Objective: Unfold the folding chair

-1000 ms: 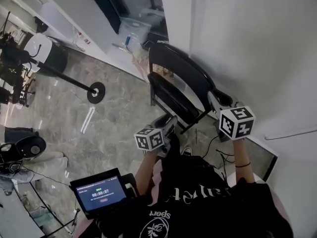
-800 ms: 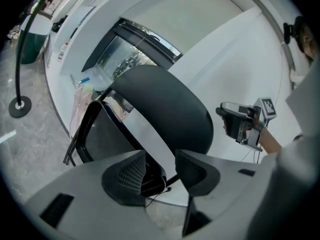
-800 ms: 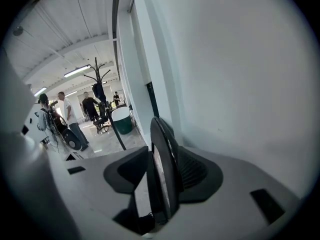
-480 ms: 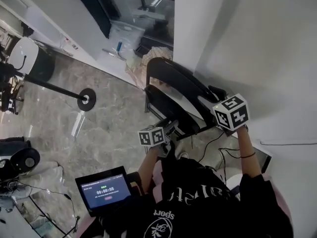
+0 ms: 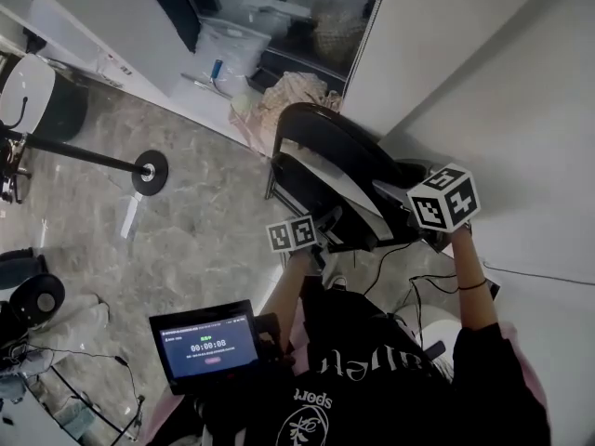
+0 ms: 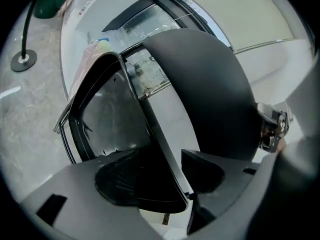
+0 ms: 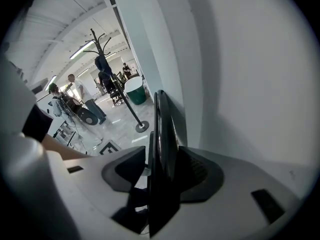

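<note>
The folded chair (image 5: 321, 139) stands upright against the far wall (image 5: 521, 110), dead ahead of us. Our left gripper (image 6: 162, 176) straddles its seat rail (image 6: 150, 129), our right gripper (image 7: 162, 170) its back (image 7: 163, 129), edge-on; both pairs of jaws have just been opening and pinch neither yet.

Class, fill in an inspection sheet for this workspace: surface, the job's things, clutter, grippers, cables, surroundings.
Surface: glossy grey marble floor.
Job's things: black folding chair, folded, standing by the white wall.
Clutter: round-based stand; beige bundle behind the chair.
Grippers: left gripper and right gripper both open, jaws have just been opening, each astride a chair edge.
Cables: black cable on the floor beside the chair.
Surroundings: tablet at the person's waist; people far off.
</note>
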{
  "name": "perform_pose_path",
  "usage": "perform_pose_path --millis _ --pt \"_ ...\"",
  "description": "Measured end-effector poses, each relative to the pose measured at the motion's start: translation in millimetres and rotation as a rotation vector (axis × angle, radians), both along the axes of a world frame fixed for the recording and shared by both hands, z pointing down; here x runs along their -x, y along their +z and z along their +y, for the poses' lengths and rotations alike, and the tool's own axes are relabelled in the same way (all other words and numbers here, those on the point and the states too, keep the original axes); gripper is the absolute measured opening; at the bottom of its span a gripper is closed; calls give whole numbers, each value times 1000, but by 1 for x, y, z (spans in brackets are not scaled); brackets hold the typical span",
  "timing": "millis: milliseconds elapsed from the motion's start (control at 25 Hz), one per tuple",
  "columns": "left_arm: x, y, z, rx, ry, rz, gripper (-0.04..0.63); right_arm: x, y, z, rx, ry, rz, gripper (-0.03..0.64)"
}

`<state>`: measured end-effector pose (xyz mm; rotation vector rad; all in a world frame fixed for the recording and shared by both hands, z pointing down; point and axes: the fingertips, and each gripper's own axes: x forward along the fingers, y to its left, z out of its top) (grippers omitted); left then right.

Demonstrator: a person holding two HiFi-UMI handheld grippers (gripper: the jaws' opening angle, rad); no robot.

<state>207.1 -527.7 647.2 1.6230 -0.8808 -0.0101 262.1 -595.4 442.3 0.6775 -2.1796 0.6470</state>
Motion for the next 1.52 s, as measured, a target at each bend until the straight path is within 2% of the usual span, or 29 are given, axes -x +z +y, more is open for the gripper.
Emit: perform_pose_path --millis 160,280,440,560,600,680,840,920,1040,1200,1400,1520 --pt "-3 6 -16 42 -80 90 245 2 7 6 24 -46 59 200" --pt "-9 6 -27 50 -98 140 245 -1 11 1 -2 -29 96 123" --pt "-13 12 -35 95 -99 131 249 -1 13 0 11 -28 90 120" --pt "-9 18 -37 145 -146 142 242 -1 17 1 29 -38 106 117" --pt "-8 20 -37 160 -161 145 208 -2 19 1 32 -44 123 117" --pt "-7 21 -36 173 -171 152 195 -3 22 3 30 -54 154 113" --pt "-7 18 -32 108 -137 156 167 -5 25 3 45 -54 139 100" --pt "-6 15 -31 68 -136 163 144 -4 25 5 98 -63 100 89" --pt "-2 13 -27 54 -143 180 131 4 23 12 172 -80 47 73" --pt "7 8 -10 27 -126 183 108 15 20 32 150 -74 50 72" --pt "22 -1 18 4 -221 241 64 30 14 66 156 -69 46 74" --pt "29 -2 37 -11 -252 239 64 36 10 88 157 -70 34 74"
